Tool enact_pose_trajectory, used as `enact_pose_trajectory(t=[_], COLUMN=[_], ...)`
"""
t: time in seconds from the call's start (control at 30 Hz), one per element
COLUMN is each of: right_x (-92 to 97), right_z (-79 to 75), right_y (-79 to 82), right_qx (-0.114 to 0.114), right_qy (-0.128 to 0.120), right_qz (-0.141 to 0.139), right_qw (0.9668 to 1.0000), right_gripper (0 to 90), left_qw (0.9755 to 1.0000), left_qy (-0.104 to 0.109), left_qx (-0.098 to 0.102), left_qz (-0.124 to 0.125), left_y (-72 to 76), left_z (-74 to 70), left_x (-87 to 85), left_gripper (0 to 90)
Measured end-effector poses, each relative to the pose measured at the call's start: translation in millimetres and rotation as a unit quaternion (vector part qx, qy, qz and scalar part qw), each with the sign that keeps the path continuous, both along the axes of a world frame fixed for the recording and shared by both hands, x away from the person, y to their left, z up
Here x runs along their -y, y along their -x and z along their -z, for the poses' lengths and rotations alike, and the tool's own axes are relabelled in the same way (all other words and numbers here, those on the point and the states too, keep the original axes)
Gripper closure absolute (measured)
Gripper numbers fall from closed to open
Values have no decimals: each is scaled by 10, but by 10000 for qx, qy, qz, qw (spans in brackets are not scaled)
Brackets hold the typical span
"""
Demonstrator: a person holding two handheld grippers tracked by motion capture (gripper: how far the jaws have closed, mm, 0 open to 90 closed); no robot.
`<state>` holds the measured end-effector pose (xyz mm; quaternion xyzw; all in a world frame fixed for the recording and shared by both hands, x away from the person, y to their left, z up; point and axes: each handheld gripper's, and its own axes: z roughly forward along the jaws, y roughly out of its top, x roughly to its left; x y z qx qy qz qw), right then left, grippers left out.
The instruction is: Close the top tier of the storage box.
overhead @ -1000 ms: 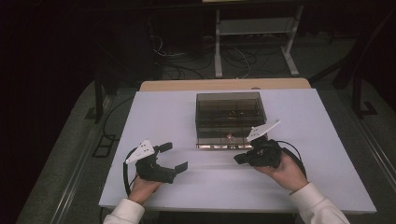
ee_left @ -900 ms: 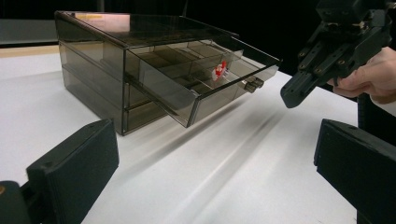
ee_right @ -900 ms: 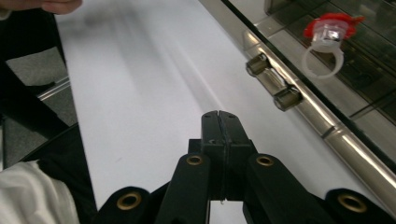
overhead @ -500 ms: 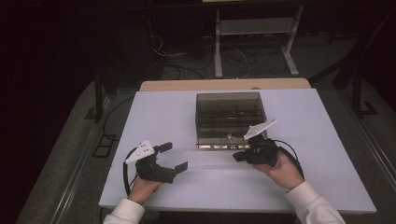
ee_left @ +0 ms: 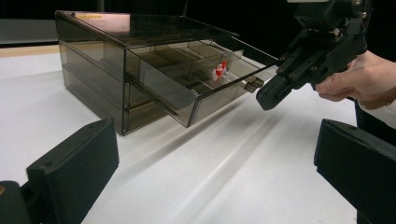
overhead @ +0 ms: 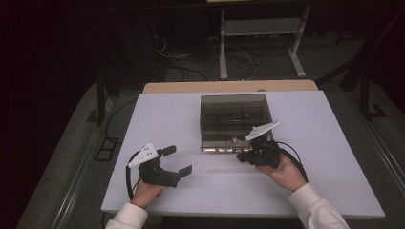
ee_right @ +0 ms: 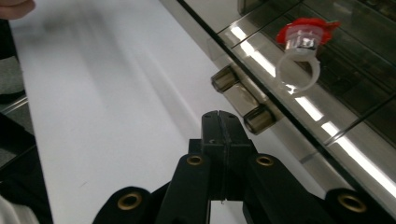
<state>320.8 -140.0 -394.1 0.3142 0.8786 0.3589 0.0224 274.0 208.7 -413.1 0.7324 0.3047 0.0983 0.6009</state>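
A smoky see-through drawer box (overhead: 234,114) (ee_left: 140,60) stands mid-table, its top drawer (ee_left: 205,88) pulled partly out. Inside that drawer lies a clear plastic ring with a red top (ee_right: 301,51) (ee_left: 219,71). My right gripper (overhead: 242,156) (ee_right: 219,119) (ee_left: 268,95) is shut with nothing between its jaws. Its tip sits just in front of the drawer's handle (ee_right: 240,100) (ee_left: 253,84). My left gripper (overhead: 177,160) (ee_left: 215,158) stands open at the near left, well apart from the box and pointing towards it.
The white table (overhead: 167,119) has open surface left of the box and along the front edge. Behind it are a wooden strip (overhead: 229,87), floor cables and a white stand (overhead: 258,33) in the dark.
My right gripper has slid a little to the left along the drawer's front, staying shut. The left gripper and the drawer have not moved.
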Motion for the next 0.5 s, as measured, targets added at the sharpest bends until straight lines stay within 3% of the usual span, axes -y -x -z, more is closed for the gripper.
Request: enact_pose_trajectory(t=[0.5], right_x=[-16], right_z=[-10], right_y=[-46], right_qx=[10], right_qy=[-52], right_qz=[33], right_qw=[10000], right_gripper=[893], left_qw=[10000], left_qy=[8], left_qx=[-4], left_qz=[-9], left_y=[0], left_z=[-1], left_x=[-2], left_gripper=[0])
